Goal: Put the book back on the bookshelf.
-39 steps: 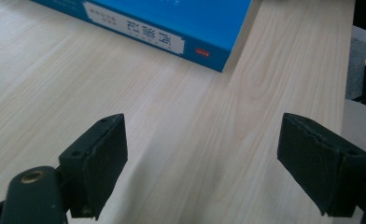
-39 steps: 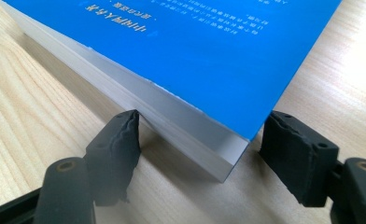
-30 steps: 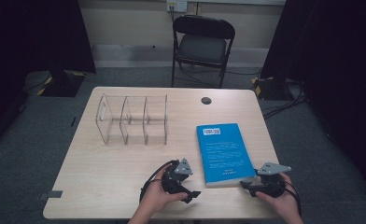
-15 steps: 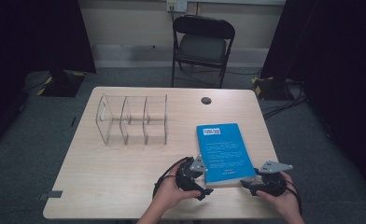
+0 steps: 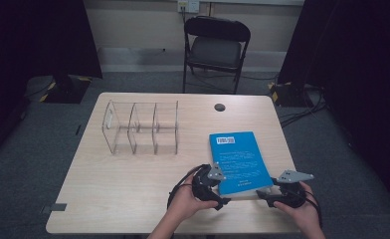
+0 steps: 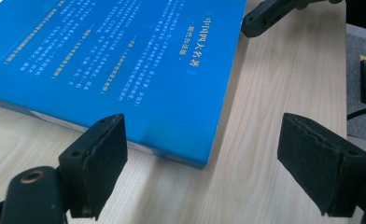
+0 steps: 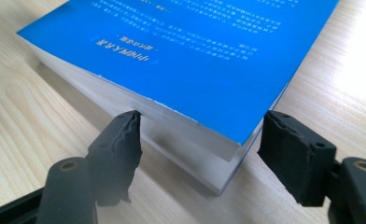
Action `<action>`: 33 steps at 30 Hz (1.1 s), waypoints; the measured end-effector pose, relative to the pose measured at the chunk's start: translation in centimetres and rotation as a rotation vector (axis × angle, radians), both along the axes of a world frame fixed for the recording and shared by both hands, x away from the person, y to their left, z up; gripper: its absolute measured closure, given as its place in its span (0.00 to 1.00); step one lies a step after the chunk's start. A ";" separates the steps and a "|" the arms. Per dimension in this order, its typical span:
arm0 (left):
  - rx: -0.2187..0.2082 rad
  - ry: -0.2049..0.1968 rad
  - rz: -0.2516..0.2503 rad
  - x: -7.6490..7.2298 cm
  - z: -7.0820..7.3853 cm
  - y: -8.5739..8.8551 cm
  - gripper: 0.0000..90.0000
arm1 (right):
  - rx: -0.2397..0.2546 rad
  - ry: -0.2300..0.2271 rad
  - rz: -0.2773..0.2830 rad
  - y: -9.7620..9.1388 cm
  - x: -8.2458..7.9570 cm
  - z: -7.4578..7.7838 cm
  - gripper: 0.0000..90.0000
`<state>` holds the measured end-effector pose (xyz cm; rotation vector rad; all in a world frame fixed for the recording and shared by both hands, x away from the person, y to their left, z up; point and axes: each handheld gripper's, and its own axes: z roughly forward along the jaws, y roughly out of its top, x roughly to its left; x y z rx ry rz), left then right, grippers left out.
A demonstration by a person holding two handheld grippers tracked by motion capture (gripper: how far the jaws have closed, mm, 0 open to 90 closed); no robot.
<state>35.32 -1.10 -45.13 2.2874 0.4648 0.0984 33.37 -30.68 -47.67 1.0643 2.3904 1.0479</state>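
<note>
The blue book lies flat at the near right of the bench. Left hand-held gripper stands with jaws apart at its near left corner, gripping nothing. Right hand-held gripper straddles the near right corner, jaws apart; pad contact appears absent, though the angle is poor. Risk: a corner-only pinch could let the book pivot or slip.

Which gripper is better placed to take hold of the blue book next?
Right, likely. The right gripper has its open jaws around a near corner of the blue book; the left gripper only faces the other corner.
</note>
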 end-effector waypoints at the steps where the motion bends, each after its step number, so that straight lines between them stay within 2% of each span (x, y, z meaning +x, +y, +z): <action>1: 0.001 -0.001 0.001 0.0 0.0 -0.2 0.18 | -0.001 0.000 -0.001 0.0 0.0 0.1 0.32; 3: 0.019 -0.025 -0.019 0.0 0.0 -0.6 0.18 | 0.001 -0.001 -0.003 0.1 0.0 0.2 0.32; 6: 0.031 -0.037 -0.019 0.0 0.0 -1.2 0.18 | 0.002 -0.001 -0.002 0.1 0.0 0.3 0.32; 9: 0.034 -0.040 -0.018 0.2 0.0 -1.7 0.18 | 0.003 -0.010 -0.002 0.1 0.0 0.5 0.34; 11: 0.018 -0.030 -0.015 0.3 -0.2 -2.1 0.18 | 0.011 -0.010 0.003 0.2 0.0 0.7 0.37; 12: 0.042 -0.033 -0.029 0.5 -0.2 -2.2 0.18 | 0.009 -0.008 0.004 0.2 0.0 0.7 0.37; 13: 0.029 -0.027 -0.019 0.4 -0.4 -2.5 0.18 | 0.004 0.004 0.001 0.2 0.1 0.7 0.37; 17: 0.041 -0.040 -0.031 0.6 -0.6 -3.2 0.18 | 0.007 0.005 0.002 0.2 0.1 0.6 0.37; 20: 0.058 -0.035 -0.036 0.8 -0.8 -3.8 0.18 | 0.010 -0.001 0.005 0.2 0.1 0.7 0.37; 22: 0.057 -0.026 -0.034 0.9 -1.0 -4.1 0.18 | 0.008 -0.006 0.005 0.3 0.1 0.8 0.37; 23: 0.055 -0.038 -0.039 0.9 -1.1 -4.2 0.17 | 0.005 -0.008 0.007 0.3 0.1 0.8 0.37; 24: 0.039 -0.033 -0.029 0.9 -1.2 -4.3 0.18 | 0.005 -0.007 0.005 0.3 0.1 0.9 0.37; 26: 0.052 -0.044 -0.036 1.0 -1.2 -4.5 0.17 | 0.007 -0.008 0.004 0.3 0.1 0.9 0.37; 33: 0.042 -0.053 -0.030 1.1 -1.4 -5.1 0.16 | 0.010 -0.020 0.003 0.5 0.2 1.3 0.37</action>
